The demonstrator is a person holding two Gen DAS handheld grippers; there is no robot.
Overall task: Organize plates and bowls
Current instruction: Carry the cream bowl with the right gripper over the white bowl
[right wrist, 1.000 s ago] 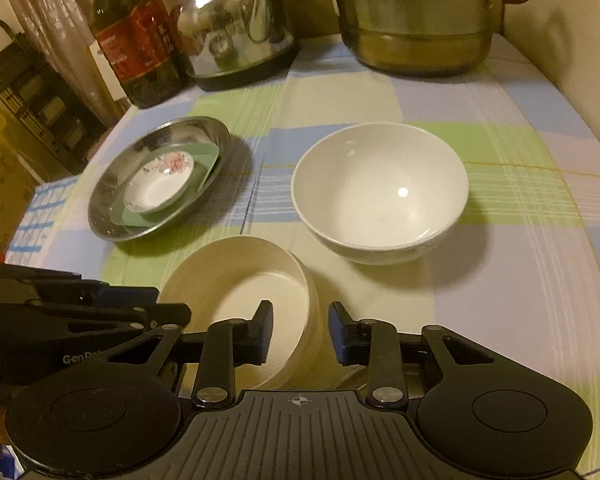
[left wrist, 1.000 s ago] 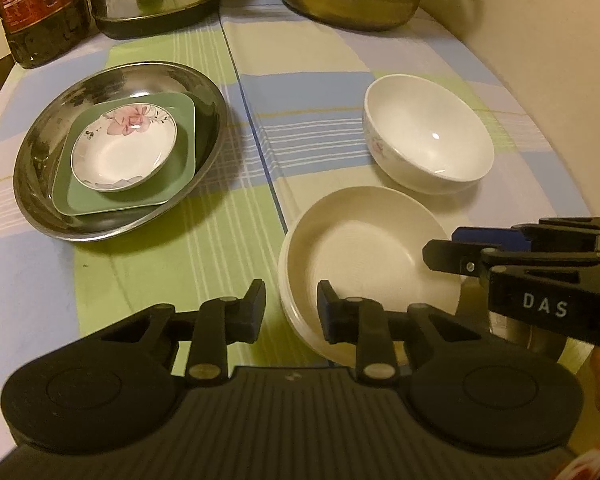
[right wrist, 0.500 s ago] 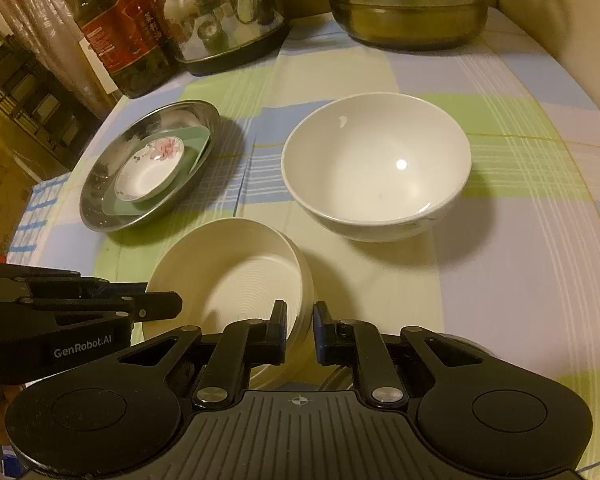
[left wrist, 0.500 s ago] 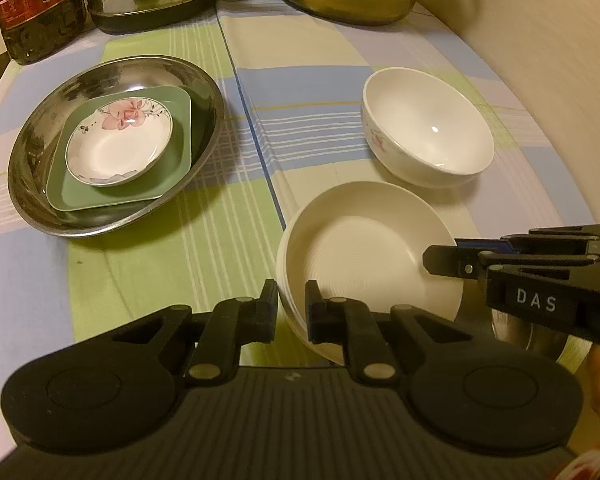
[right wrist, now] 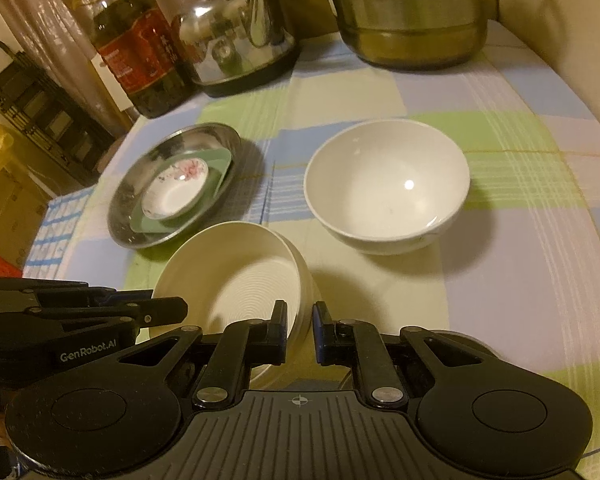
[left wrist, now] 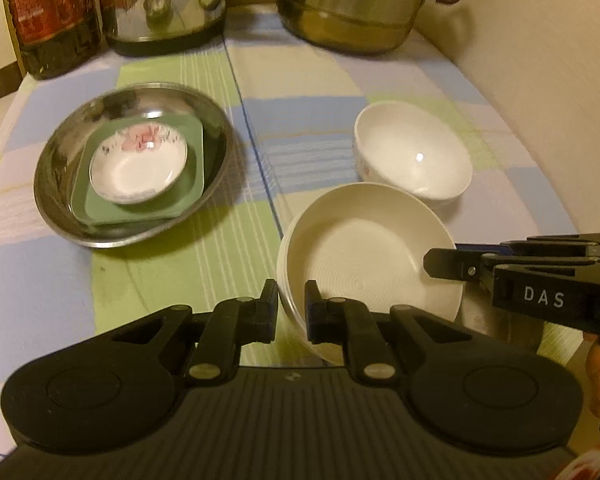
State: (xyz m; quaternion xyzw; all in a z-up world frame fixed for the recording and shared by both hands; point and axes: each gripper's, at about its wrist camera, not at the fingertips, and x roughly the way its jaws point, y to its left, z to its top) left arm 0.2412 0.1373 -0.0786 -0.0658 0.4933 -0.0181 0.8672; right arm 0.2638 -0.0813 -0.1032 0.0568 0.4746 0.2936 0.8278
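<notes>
Seen over the right gripper (right wrist: pixel 300 330), fingers (right wrist: pixel 278 332) pinching the near rim of a tilted cream ridged bowl (right wrist: pixel 236 276), with white bowl (right wrist: pixel 386 184) beyond and left gripper (right wrist: pixel 168 314) on its opposite rim.

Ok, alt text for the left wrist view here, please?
The left gripper has its jaws shut on the near rim of a cream ridged bowl, while the right gripper grips the bowl's opposite rim. Behind sit a white bowl and a steel dish stacked with a green plate and a floral saucer.
</notes>
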